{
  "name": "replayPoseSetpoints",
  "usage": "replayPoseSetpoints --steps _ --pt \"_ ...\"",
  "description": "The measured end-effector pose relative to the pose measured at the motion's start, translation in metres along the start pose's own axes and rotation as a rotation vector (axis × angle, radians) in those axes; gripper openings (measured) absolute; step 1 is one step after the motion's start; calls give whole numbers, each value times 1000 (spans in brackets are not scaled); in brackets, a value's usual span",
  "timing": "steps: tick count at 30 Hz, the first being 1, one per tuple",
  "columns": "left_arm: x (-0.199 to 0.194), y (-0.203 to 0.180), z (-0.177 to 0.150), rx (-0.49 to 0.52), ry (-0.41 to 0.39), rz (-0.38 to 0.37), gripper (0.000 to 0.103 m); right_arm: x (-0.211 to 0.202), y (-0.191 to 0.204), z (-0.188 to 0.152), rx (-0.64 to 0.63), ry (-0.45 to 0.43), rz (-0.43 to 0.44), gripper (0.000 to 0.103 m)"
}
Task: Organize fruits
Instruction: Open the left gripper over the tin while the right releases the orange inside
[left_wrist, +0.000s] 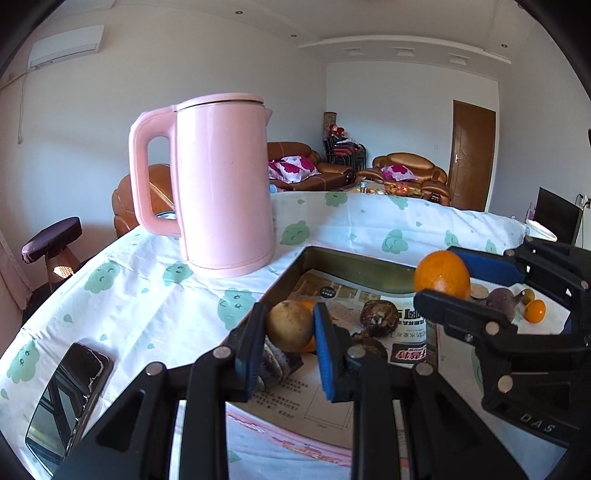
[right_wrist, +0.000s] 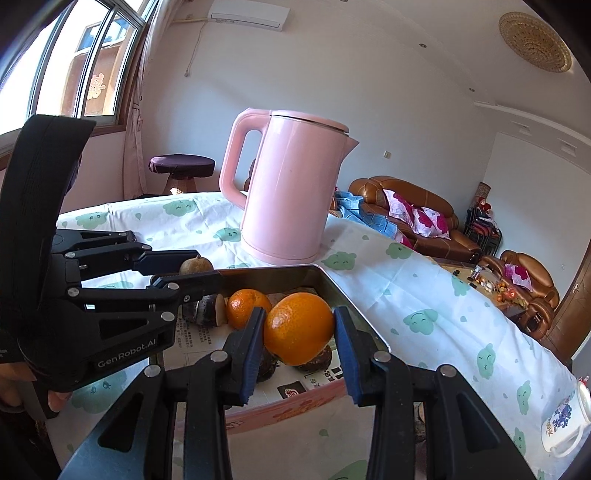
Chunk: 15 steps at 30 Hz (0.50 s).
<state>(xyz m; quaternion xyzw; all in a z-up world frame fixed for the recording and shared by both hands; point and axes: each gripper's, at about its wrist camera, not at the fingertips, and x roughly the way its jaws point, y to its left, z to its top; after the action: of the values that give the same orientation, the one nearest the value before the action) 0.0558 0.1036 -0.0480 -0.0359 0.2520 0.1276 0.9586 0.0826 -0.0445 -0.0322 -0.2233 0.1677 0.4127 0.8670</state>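
Both claws loaded over the tray (right_wrist: 334, 286)! The right claw (right_wrist: 299, 328) is clenched on the big orange (right_wrist: 299, 328), hovering just above the tray's near end, in front of the pink kettle (right_wrist: 291, 184). The left claw (left_wrist: 290, 325) grips a brown fruit (left_wrist: 290, 325) over the tray too. Risk here: 2 claws crowd 1 tray, and a nudge could knock either round fruit loose, rolling it off the desk (right_wrist: 424, 295).

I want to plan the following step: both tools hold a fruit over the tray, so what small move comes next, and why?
Probably lower the right tool and release its orange into the tray: the orange hangs above the tray's fruits.
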Motion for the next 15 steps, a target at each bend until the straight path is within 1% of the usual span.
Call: replayPoseSetpoints --steps 7,15 --pt "2 1 0 3 18 -8 27 13 6 -5 0 47 30 39" --pt "10 1 0 11 58 -34 27 27 14 -12 -11 107 58 40"
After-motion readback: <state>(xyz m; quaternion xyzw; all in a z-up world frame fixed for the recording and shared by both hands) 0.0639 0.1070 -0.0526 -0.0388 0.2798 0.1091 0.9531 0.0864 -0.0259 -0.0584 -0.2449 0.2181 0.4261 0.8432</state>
